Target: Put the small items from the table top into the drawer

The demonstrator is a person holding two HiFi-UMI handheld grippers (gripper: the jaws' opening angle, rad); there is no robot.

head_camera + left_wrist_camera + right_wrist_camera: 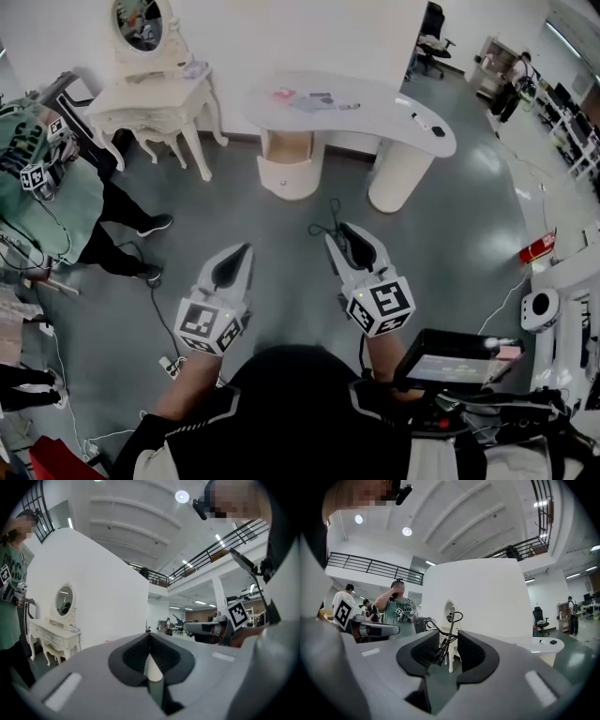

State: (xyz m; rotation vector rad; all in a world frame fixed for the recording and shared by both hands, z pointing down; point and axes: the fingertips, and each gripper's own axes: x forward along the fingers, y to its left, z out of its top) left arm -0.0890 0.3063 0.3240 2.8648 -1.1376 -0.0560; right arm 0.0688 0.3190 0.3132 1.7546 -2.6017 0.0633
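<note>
A white curved table [375, 112] stands ahead across the floor, with small items on it: a pink one [284, 93], grey ones [319, 98] and a black one [438, 130] near the right end. Under it a rounded drawer front [287, 176] looks closed. My right gripper [334, 234] [440, 641] is held over the floor, well short of the table. It is shut on a thin black looped tool [328, 221] [447, 632] that sticks out past the tips. My left gripper [246, 249] [149, 637] hangs beside it, its jaws meeting at the tips, with nothing visibly held.
A white vanity [150, 98] with an oval mirror stands at the back left. A person in a green shirt [52, 202] with grippers stands at the left. Cables and a power strip [169, 366] lie on the floor. At the right are a red extinguisher [536, 250] and white equipment [541, 309].
</note>
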